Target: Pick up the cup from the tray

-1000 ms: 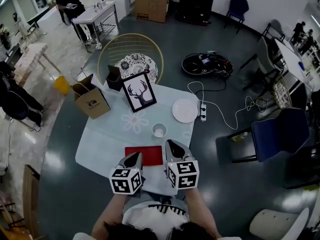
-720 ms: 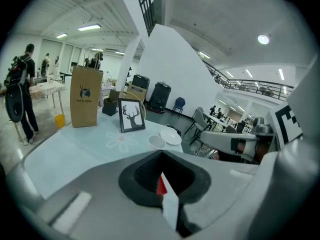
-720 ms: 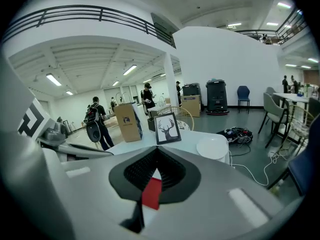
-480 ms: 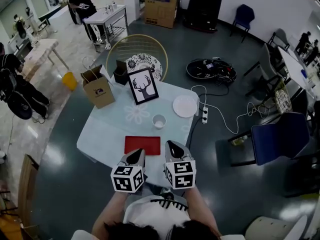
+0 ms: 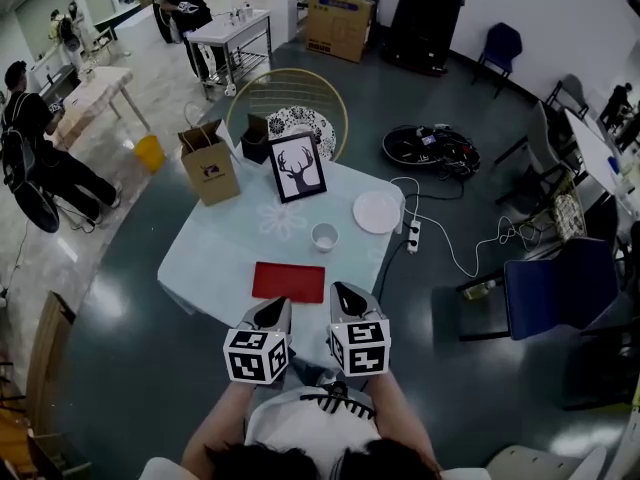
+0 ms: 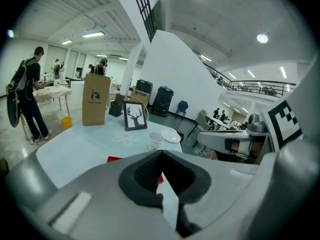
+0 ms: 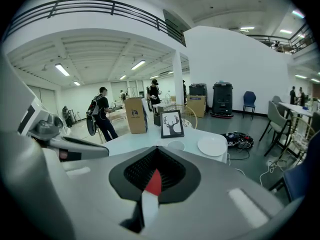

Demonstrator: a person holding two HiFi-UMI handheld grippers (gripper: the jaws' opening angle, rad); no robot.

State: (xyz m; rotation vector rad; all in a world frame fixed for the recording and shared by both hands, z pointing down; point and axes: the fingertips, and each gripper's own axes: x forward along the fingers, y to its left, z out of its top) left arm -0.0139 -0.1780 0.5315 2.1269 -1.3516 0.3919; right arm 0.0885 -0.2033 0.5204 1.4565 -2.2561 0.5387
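Note:
A white cup (image 5: 324, 236) stands upright on the pale table (image 5: 215, 253), just beyond the far right corner of a flat red tray (image 5: 288, 281) and not on it. The cup also shows in the left gripper view (image 6: 155, 141) and the right gripper view (image 7: 176, 145). My left gripper (image 5: 275, 309) hovers at the tray's near edge, its jaws together with nothing between them. My right gripper (image 5: 343, 293) is beside it, right of the tray and short of the cup, also shut and empty.
A framed deer picture (image 5: 297, 166), a brown paper bag (image 5: 210, 163) and a black box (image 5: 257, 140) stand along the table's far side. A white plate (image 5: 376, 212) lies right of the cup. A wire-backed chair (image 5: 290, 108) is behind the table, and cables (image 5: 440, 228) run across the floor at the right.
The table, tray and cup have slid a little upward in the head view. Both grippers hold the same spots in the view and stay shut.

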